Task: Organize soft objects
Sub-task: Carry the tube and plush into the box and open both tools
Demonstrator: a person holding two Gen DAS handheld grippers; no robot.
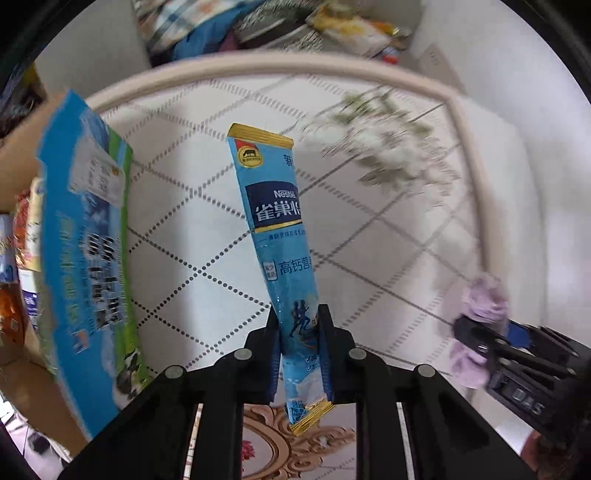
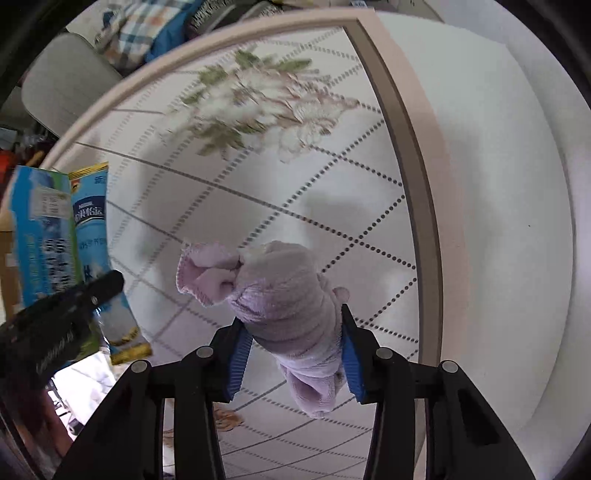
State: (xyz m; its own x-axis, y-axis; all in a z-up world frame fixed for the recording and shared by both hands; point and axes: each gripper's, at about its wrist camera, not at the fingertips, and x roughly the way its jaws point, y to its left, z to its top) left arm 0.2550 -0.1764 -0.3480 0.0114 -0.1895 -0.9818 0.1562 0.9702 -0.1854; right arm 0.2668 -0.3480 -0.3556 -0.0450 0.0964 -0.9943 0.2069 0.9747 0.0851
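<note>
My left gripper [image 1: 300, 314] is shut on a long blue Nestle powder sachet [image 1: 275, 229] and holds it upright above the white patterned table [image 1: 207, 221]. The sachet also shows in the right wrist view [image 2: 90, 229], with the left gripper [image 2: 107, 282] at the left edge. My right gripper [image 2: 293, 314] is shut on a rolled lilac towel [image 2: 284, 295] and holds it above the table. In the left wrist view the towel [image 1: 484, 295] and the right gripper [image 1: 465, 328] are at the right edge.
A blue and green carton [image 1: 85, 240] stands at the table's left edge, also in the right wrist view [image 2: 40, 229]. The table has a pink raised rim [image 2: 410, 147] and a flower print [image 2: 258, 103]. Clothes and clutter [image 1: 207, 26] lie beyond the far edge.
</note>
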